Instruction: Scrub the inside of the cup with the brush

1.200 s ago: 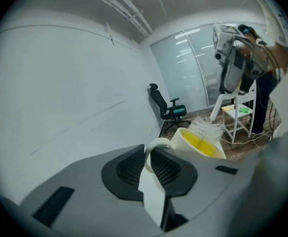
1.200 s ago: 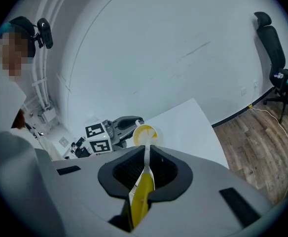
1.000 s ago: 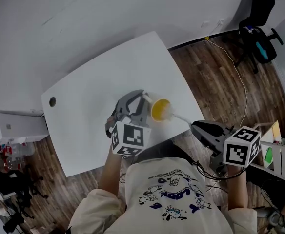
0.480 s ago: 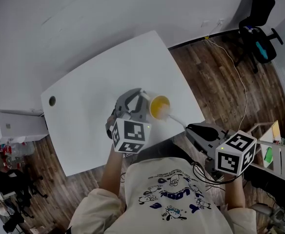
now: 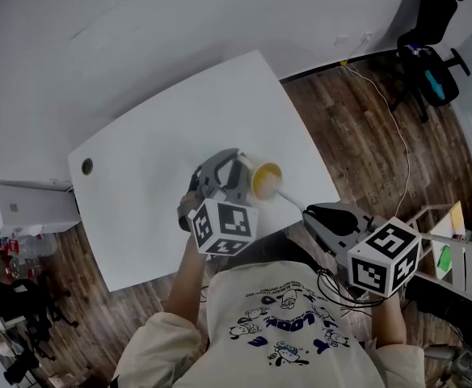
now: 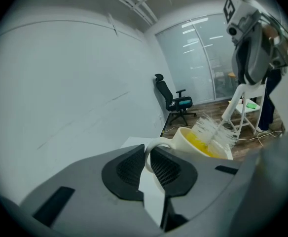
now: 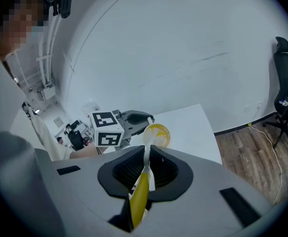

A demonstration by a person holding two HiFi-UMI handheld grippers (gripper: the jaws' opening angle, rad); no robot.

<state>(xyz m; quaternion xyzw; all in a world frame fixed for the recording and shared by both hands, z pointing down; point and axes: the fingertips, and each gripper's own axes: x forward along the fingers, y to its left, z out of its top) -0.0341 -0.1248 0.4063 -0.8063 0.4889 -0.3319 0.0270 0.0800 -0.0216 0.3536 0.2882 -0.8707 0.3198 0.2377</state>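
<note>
A person in a white printed T-shirt [image 5: 288, 330] works two grey plastic grippers over a table. The right gripper [image 7: 145, 169] has its ribbed black pads closed on the smooth yellow handle of a bottle brush [image 7: 139, 196]. The handle narrows to a thin white stem that reaches forward into the cup [image 7: 157, 135]. The left gripper [image 6: 149, 167] is clamped on the cup's looped handle and holds the mug tipped sideways, mouth toward the brush. The cup is glossy, cream outside and yellow inside, and the brush's spiky white bristle head sits in its mouth. It hangs over the near edge of the matte white table [image 5: 163, 152]; whether it touches the top cannot be told. Beyond lie a dark wood-plank floor [image 5: 365, 136] and a black office chair [image 5: 430, 31]. From the head view the bristles are hard to make out, and marker cubes cover both hands.
</note>
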